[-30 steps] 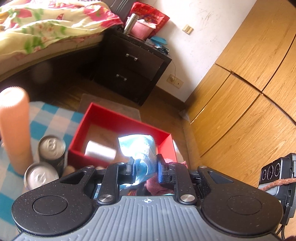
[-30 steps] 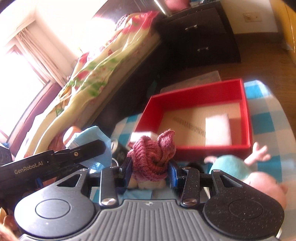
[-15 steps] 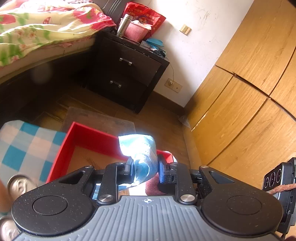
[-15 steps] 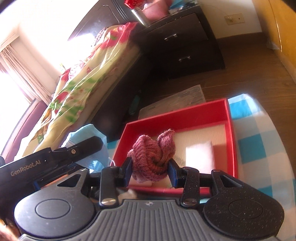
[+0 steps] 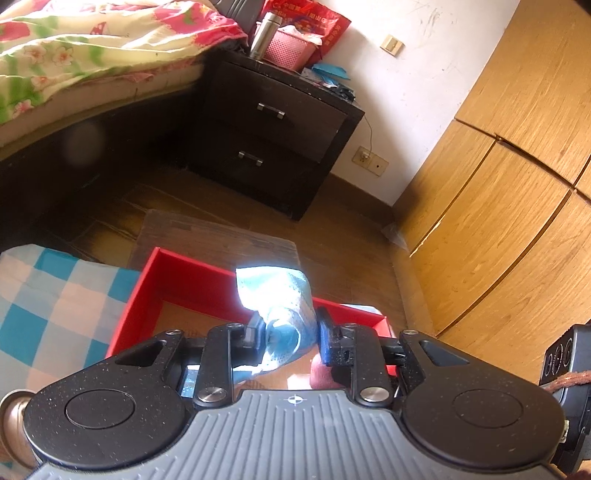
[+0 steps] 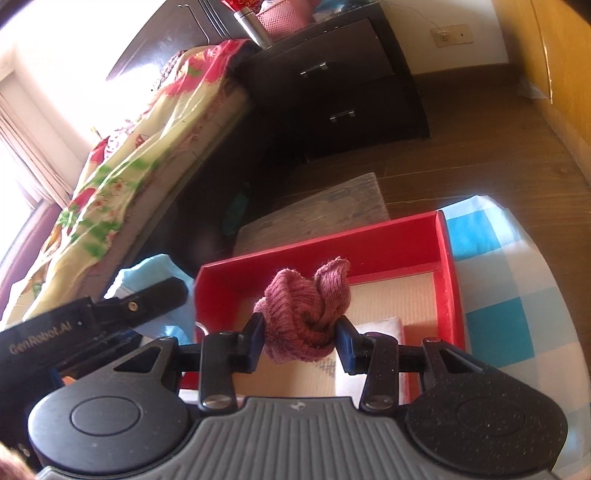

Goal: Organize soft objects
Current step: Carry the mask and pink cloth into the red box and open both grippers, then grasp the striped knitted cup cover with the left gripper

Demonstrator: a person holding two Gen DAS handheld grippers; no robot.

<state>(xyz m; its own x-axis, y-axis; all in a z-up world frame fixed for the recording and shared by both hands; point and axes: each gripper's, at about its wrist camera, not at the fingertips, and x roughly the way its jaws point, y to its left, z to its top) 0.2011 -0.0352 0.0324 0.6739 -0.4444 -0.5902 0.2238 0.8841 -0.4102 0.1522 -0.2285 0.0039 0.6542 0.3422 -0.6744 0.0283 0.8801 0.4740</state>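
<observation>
**Over the red box: both tongs loaded**

At the centre of my left wrist view, the left gripper (image 5: pixel 286 334) is clamped on a crumpled light-blue cloth (image 5: pixel 279 295), which bunches up between the fingers and flares above them in bright glare. Behind and beneath it lies the red box (image 5: pixel 147 291), resting on a blue-and-white checked tablecloth (image 5: pixel 55 295) at the left of the frame. A can top (image 5: pixel 11 410) peeks in at the lower left edge.

At the centre of my right wrist view, the right gripper (image 6: pixel 301 338) is closed on a balled pink knitted sock (image 6: pixel 306 314), held above the box's near end. A white pad (image 6: pixel 373 328) lies on the beige floor of the box, just right of the sock. At the left of that frame I read "GenRobot.AI" in white on the black body of the other gripper.

In the upper part of both views stand a dark nightstand (image 5: pixel 273 136), a steel flask (image 5: pixel 263 35), a pink basket (image 5: pixel 290 48) and a floral bedspread (image 5: pixel 74 48).
</observation>
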